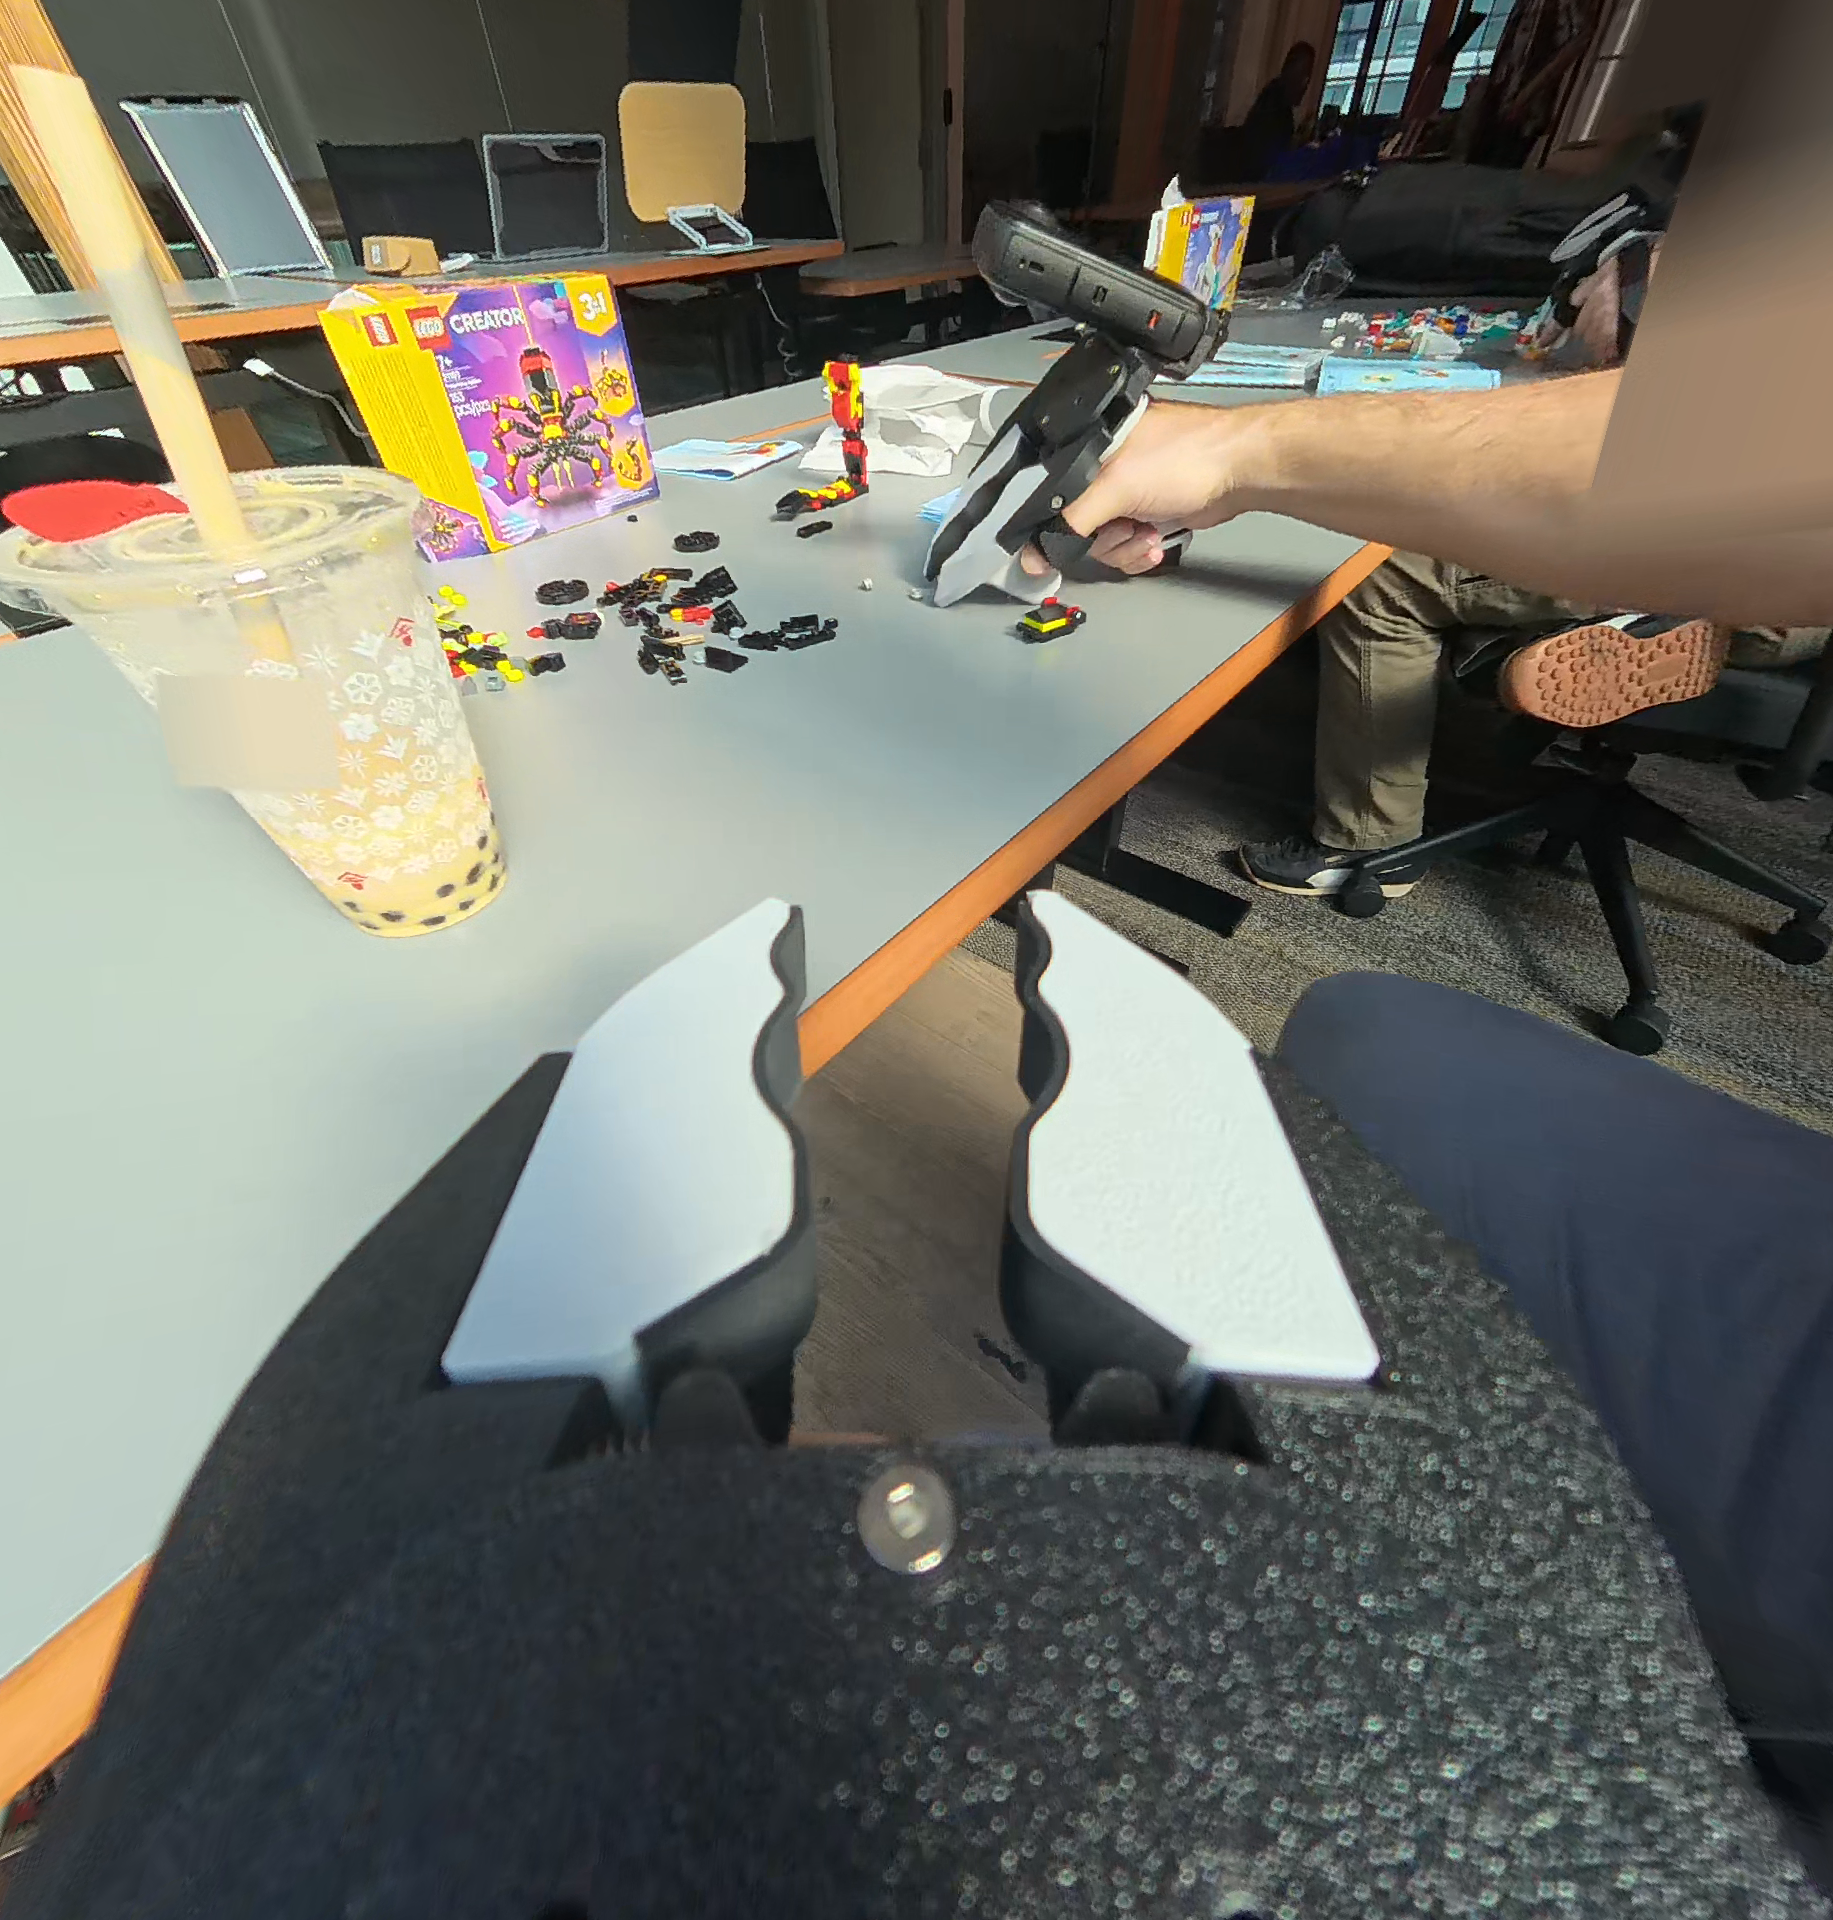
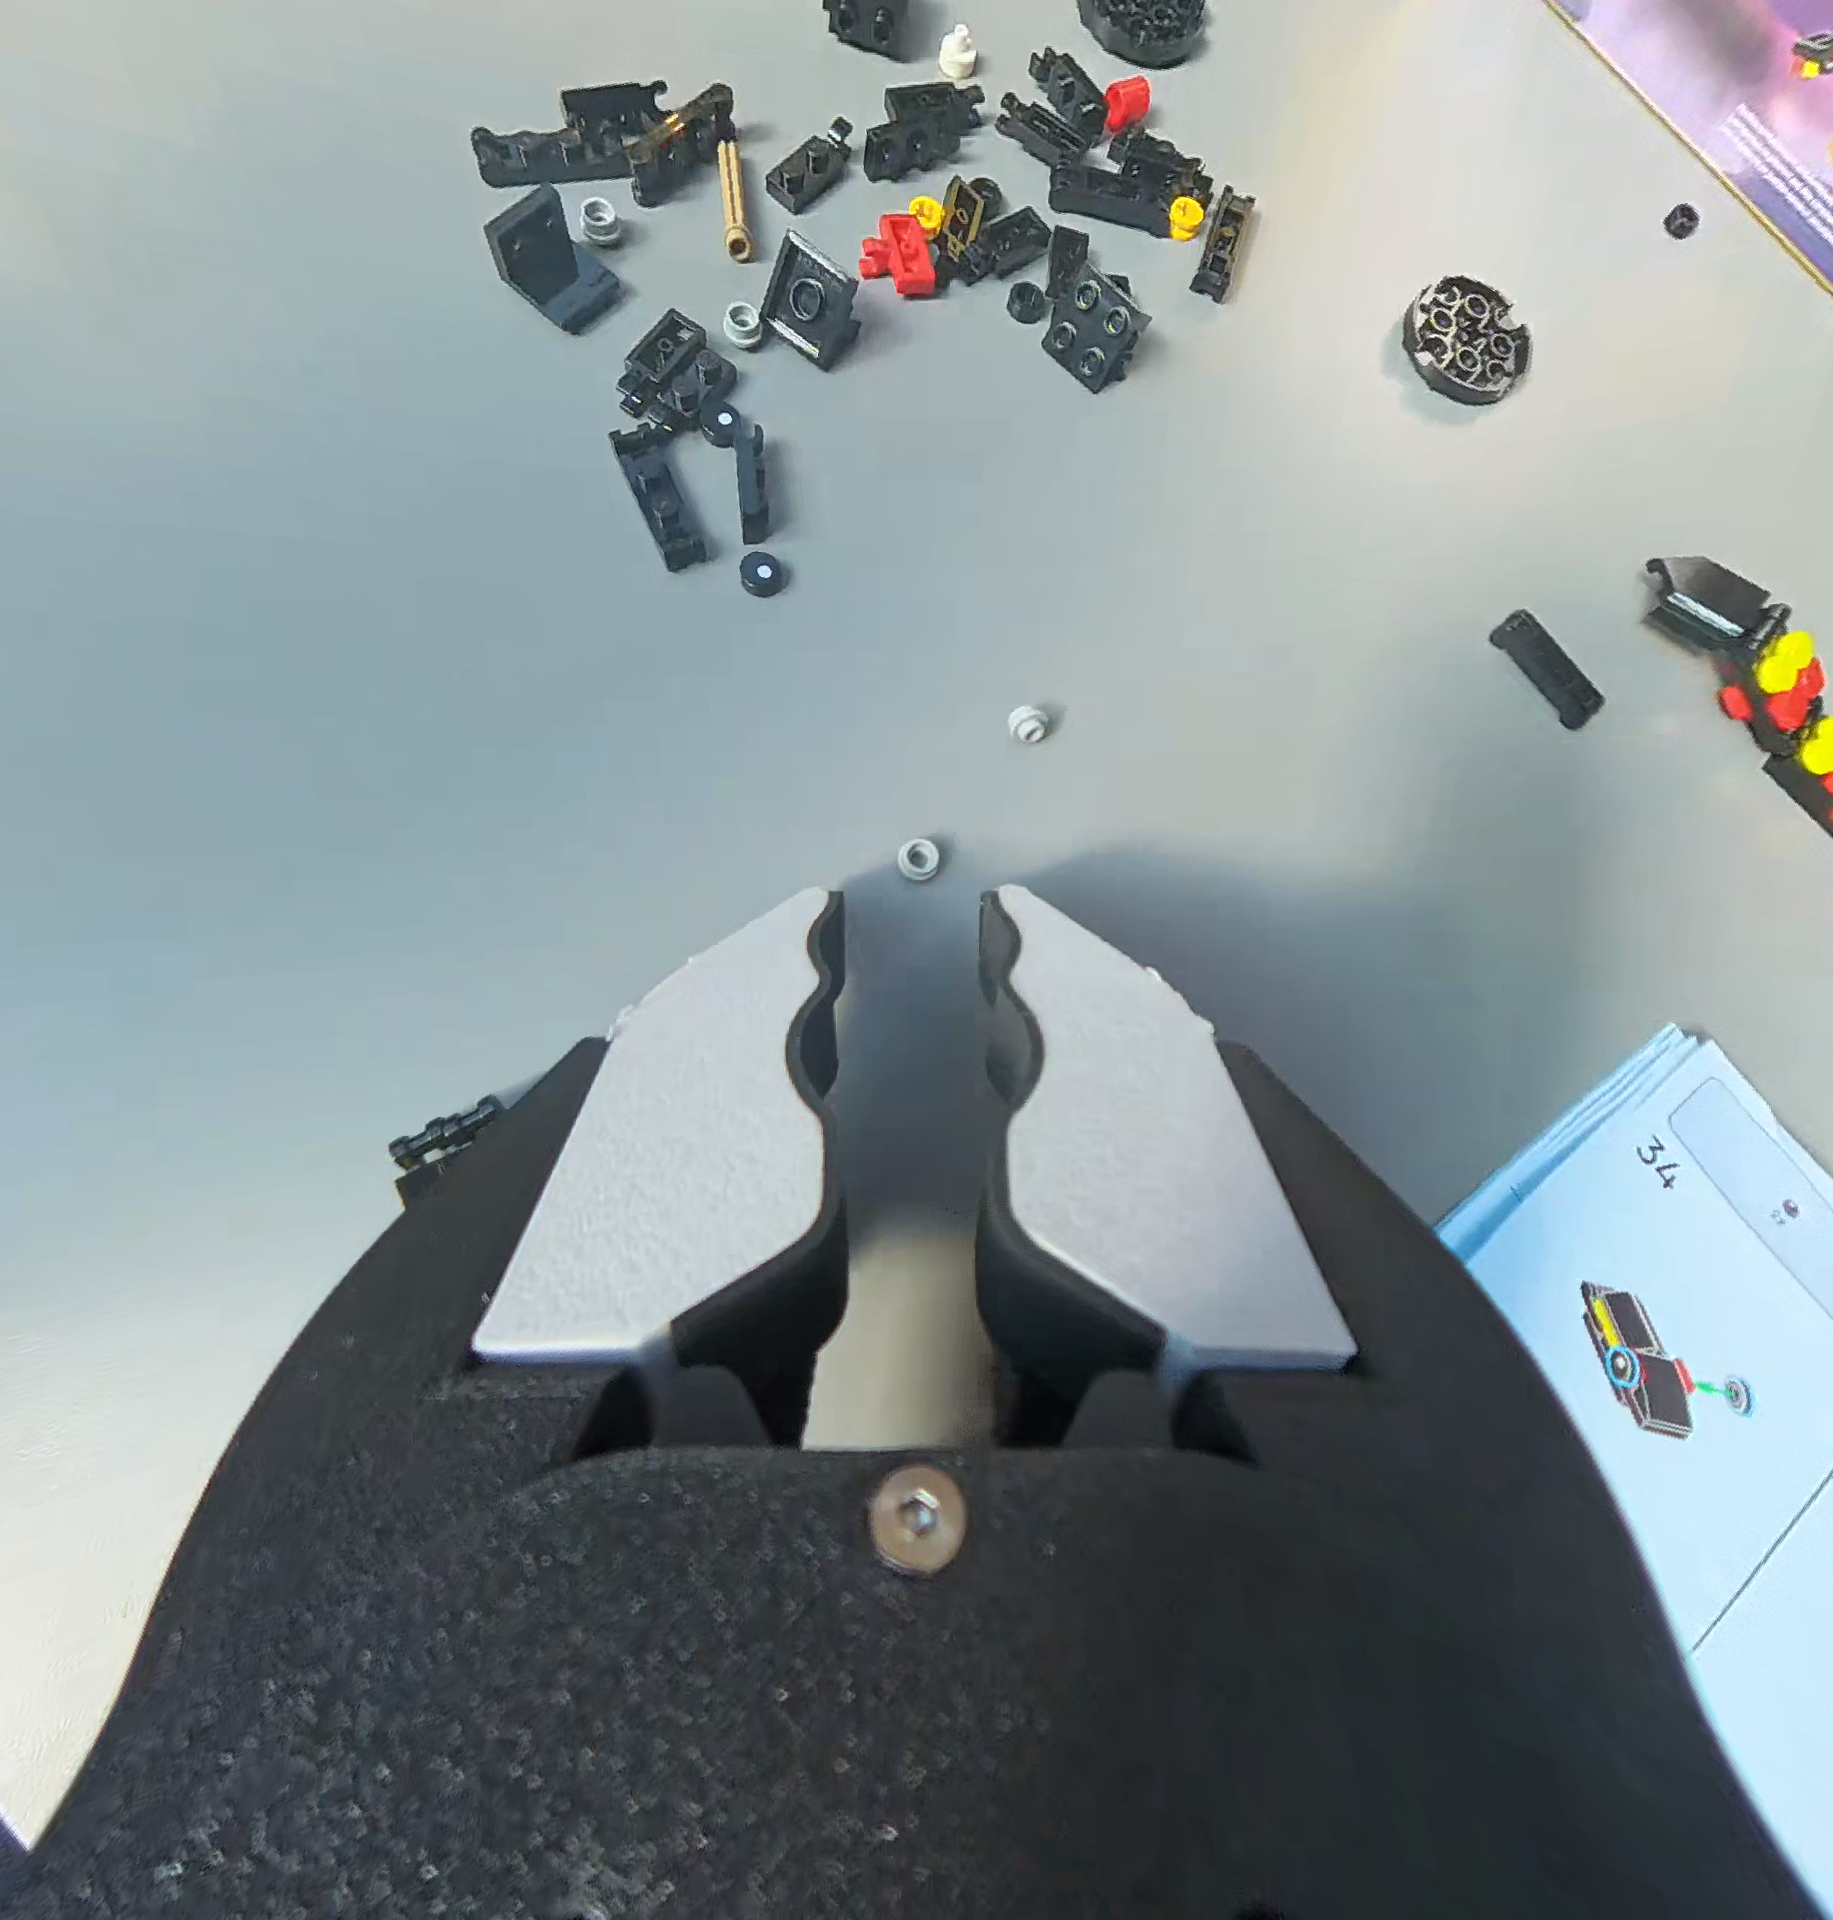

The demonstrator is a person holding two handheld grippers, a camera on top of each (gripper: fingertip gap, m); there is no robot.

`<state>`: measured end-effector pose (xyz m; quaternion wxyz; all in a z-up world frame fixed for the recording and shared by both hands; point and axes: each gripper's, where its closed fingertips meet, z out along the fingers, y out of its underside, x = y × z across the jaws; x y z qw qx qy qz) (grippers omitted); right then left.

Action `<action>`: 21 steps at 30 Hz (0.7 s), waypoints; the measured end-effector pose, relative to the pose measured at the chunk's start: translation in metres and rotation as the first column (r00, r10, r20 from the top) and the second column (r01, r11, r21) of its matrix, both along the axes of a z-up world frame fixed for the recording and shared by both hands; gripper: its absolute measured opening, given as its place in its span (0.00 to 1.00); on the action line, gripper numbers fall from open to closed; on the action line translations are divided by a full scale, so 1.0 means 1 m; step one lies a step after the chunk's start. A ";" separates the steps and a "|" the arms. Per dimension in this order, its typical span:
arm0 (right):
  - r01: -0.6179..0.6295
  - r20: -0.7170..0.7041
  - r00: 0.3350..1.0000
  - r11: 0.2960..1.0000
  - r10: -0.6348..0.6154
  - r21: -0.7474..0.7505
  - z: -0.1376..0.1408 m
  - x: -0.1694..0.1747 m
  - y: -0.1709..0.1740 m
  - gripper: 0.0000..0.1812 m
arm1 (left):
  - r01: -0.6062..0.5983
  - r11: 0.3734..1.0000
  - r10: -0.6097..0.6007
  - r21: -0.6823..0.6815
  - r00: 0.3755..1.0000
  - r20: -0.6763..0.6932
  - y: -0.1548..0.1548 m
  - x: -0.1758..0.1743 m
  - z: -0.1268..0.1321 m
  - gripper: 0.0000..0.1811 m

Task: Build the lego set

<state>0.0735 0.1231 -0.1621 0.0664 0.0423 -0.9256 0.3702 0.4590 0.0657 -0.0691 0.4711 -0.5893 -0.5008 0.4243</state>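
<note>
My right gripper [image 2: 912, 902] is open and empty, tips down close to the grey table [image 2: 268, 727]. A small grey round stud [image 2: 919, 858] lies just beyond its tips, a second grey stud [image 2: 1028, 723] farther on. Loose black, red and yellow pieces [image 2: 891, 229] lie scattered ahead. In the left wrist view the right gripper [image 1: 948, 582] is held low over the table beside a small black, yellow and red assembly [image 1: 1049, 620]. My left gripper [image 1: 912, 914] is open and empty, over the table's near edge [image 1: 995, 883], far from the pieces [image 1: 663, 623].
A plastic cup with a straw [image 1: 299, 707] stands at the left. The set's box [image 1: 496, 405] and a red-and-black built figure [image 1: 844, 436] stand behind the pieces. An open instruction booklet [image 2: 1670, 1299] lies at the right. A black round piece [image 2: 1466, 338] lies apart. A person sits on a chair [image 1: 1618, 831]. Some 40 centimeters of space lies between my two pairs of fingers. To the black round piece [image 2: 1466, 338]: right tips about 20 centimeters, left tips about 50 centimeters.
</note>
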 end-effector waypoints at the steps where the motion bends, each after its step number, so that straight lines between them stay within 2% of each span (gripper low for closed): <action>1: -0.016 0.013 1.000 1.000 0.016 0.001 -0.001 0.000 -0.003 0.13 | 0.005 1.000 -0.005 0.002 1.000 -0.001 -0.001 -0.005 -0.001 0.21; 3: -0.029 0.028 0.999 1.000 0.029 -0.004 -0.001 -0.006 -0.009 0.13 | 0.020 1.000 -0.020 -0.001 1.000 0.001 -0.003 -0.016 -0.002 0.21; 6: -0.080 0.130 0.988 0.997 0.082 -0.019 0.001 -0.013 -0.019 0.12 | 0.053 0.999 -0.053 0.003 0.999 0.001 -0.005 -0.035 -0.001 0.21; 10: -0.138 0.330 0.933 0.990 0.141 -0.034 0.008 -0.026 -0.041 0.00 | 0.087 0.996 -0.087 0.012 0.996 0.004 -0.007 -0.061 0.002 0.21; 14: -0.278 0.226 0.940 0.958 0.256 0.075 -0.005 -0.035 -0.050 0.00 | 0.120 0.993 -0.120 0.007 0.993 0.004 -0.004 -0.085 0.004 0.21; 21: -0.510 0.228 0.846 0.856 0.482 0.084 -0.004 -0.007 -0.023 0.00 | 0.175 0.984 -0.175 0.010 0.984 -0.013 0.004 -0.119 0.003 0.21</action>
